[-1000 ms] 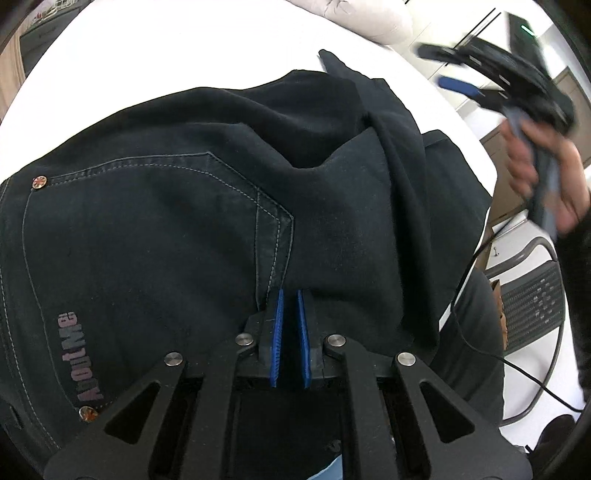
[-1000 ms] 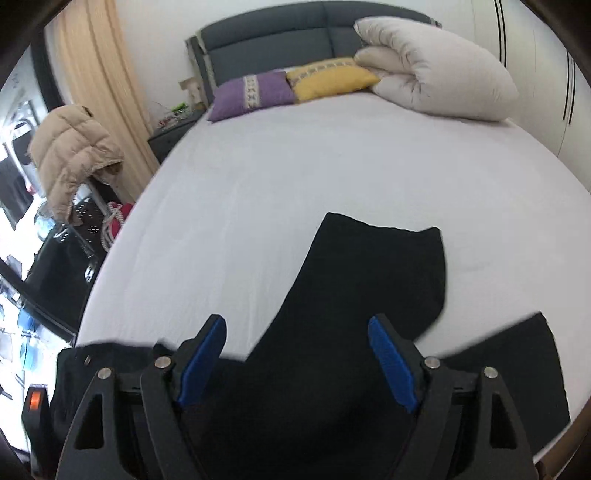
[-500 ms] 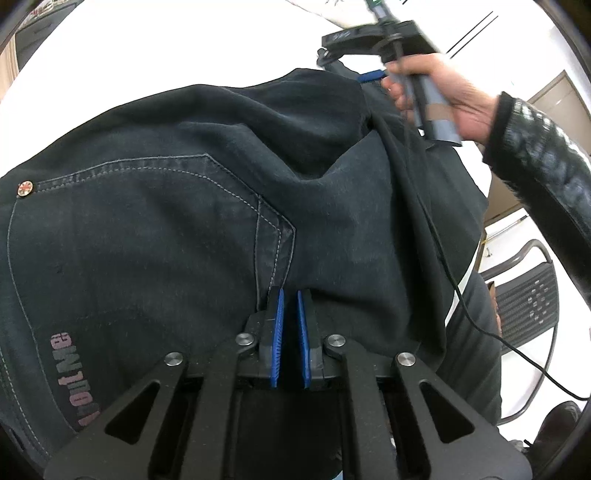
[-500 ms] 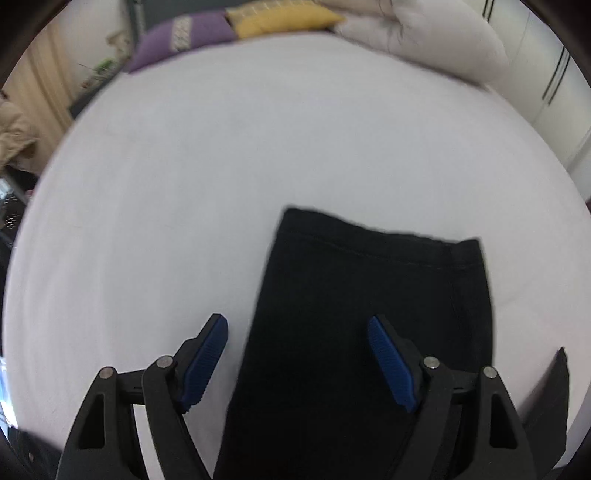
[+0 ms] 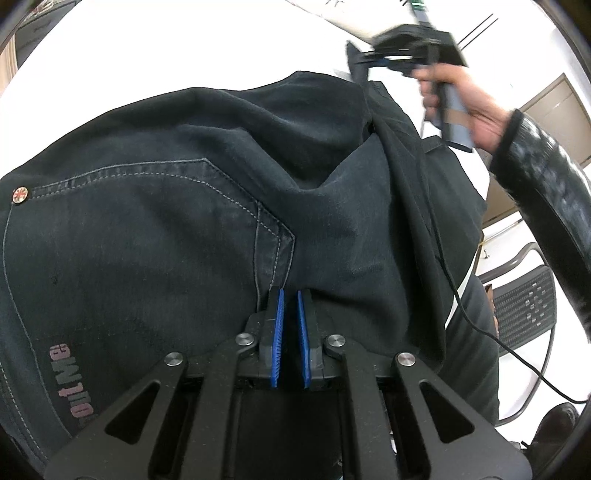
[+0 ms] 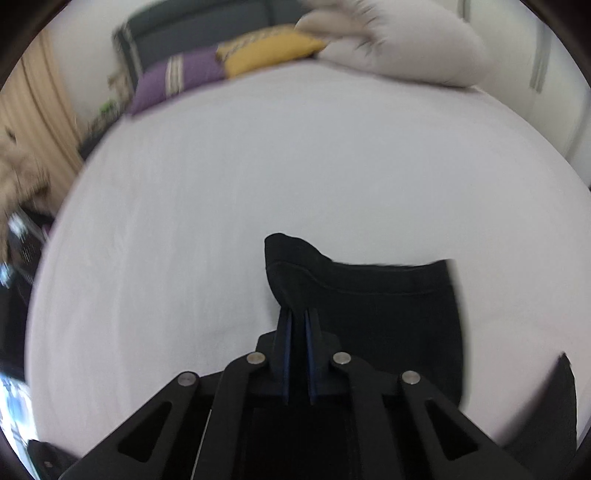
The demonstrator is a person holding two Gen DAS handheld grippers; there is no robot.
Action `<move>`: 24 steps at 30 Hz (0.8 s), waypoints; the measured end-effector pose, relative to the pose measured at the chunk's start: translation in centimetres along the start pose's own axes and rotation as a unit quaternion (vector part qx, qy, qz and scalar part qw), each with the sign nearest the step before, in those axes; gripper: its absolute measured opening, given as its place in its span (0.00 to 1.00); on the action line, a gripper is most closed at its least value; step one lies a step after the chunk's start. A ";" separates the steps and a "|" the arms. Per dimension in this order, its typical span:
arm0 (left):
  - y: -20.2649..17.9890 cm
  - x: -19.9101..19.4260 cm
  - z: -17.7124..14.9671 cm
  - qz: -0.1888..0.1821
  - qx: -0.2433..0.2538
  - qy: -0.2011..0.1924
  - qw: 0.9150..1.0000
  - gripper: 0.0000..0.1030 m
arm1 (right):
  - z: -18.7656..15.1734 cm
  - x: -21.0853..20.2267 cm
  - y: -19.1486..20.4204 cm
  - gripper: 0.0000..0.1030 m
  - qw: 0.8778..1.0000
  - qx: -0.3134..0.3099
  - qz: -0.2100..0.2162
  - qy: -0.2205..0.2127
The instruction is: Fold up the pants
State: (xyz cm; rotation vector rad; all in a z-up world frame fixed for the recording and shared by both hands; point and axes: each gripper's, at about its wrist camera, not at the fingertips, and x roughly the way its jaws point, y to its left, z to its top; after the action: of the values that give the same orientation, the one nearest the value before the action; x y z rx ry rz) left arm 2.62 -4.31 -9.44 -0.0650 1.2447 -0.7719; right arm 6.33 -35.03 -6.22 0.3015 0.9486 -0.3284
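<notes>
Since a second ago the right gripper [image 6: 298,314] has travelled out from over the middle of the garment to the far hem of one leg, and its jaws, wide apart until half a second ago, have just been closing; they now pinch a raised corner of that hem, which peaks up off the sheet between the blue pads. The left gripper [image 5: 290,295] has hardly moved and stays clamped, its pads nearly together on the cloth near the corner of the stitched back pocket [image 5: 155,221]. The dark pants [image 5: 221,166] lie spread on a bed [image 6: 258,166] covered by a plain white sheet, seat end under the left gripper and the legs running away toward the right one; a printed label and a small rivet [image 5: 19,194] show on the seat. In the left wrist view, a hand [image 5: 458,99] in a shiny black sleeve [image 5: 546,170] holds the right gripper over the far end. At the head of the bed sit a purple pillow [image 6: 173,79], a yellow pillow [image 6: 266,50] and a bundled white duvet [image 6: 399,44] against a dark headboard [image 6: 192,26]. A beige curtain [image 6: 40,110] hangs at the left side of the room, blurred. Beside the bed, a mesh-backed chair [image 5: 524,306] stands on a pale floor, with a thin black cable [image 5: 517,354] trailing past it.
</notes>
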 end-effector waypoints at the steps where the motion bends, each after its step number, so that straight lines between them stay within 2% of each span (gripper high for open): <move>1: -0.1 0.0 0.0 0.002 0.001 -0.001 1.000 0.08 | -0.1 -1.4 -1.2 0.04 1.000 0.012 0.005 -0.015; 5: -0.8 0.0 0.0 0.010 0.000 -0.003 1.000 0.08 | -1.4 -7.6 -7.4 0.03 0.994 0.077 0.019 -0.075; 10: -1.6 -0.2 0.1 0.022 -0.003 -0.005 1.000 0.08 | -5.1 -13.8 -15.7 0.02 0.976 0.172 0.004 -0.135; 12: -2.0 -0.2 0.1 0.031 0.001 -0.004 1.000 0.08 | -7.2 -14.8 -19.2 0.02 0.969 0.211 -0.001 -0.132; 13: -2.2 -0.2 0.1 0.035 0.003 -0.004 0.999 0.08 | -7.8 -14.9 -19.5 0.02 0.970 0.211 0.002 -0.124; 15: -2.7 -0.1 0.2 0.044 0.007 -0.004 0.999 0.08 | -8.0 -14.1 -18.8 0.05 0.977 0.187 0.029 -0.097; 17: -3.0 -0.2 0.2 0.050 0.007 -0.004 0.999 0.08 | -7.6 -13.0 -16.5 0.07 0.985 0.152 0.037 -0.077; 18: -3.0 -0.2 0.2 0.050 0.005 -0.005 0.999 0.08 | -7.0 -12.2 -15.2 0.27 0.986 0.140 0.052 -0.071; 19: -3.1 -0.2 0.4 0.050 0.004 -0.005 0.999 0.08 | -6.6 -11.1 -13.7 0.64 0.986 0.132 0.079 -0.061; 20: -3.1 -0.2 0.3 0.048 0.002 -0.005 0.999 0.08 | -5.9 -10.0 -12.7 0.77 0.984 0.129 0.106 -0.056; 21: -2.9 -0.2 0.3 0.044 -0.001 -0.005 0.999 0.08 | -5.3 -8.8 -11.4 0.82 0.980 0.128 0.138 -0.057; 22: -2.8 -0.2 0.4 0.040 -0.003 -0.004 0.999 0.08 | -4.9 -7.8 -10.7 0.82 0.977 0.133 0.160 -0.052; 23: -2.5 -0.2 0.3 0.038 -0.005 -0.005 0.999 0.08 | -4.4 -6.1 -10.1 0.80 0.973 0.147 0.174 -0.036; 24: -2.4 -0.2 0.3 0.034 -0.007 -0.005 0.999 0.08 | -4.0 -4.2 -10.1 0.70 0.968 0.175 0.181 -0.007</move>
State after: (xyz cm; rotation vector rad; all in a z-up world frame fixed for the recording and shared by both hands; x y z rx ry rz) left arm 1.69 -6.06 -8.09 -0.0377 1.2376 -0.7036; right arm -2.94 -42.01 -6.04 0.7850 0.7997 -0.1601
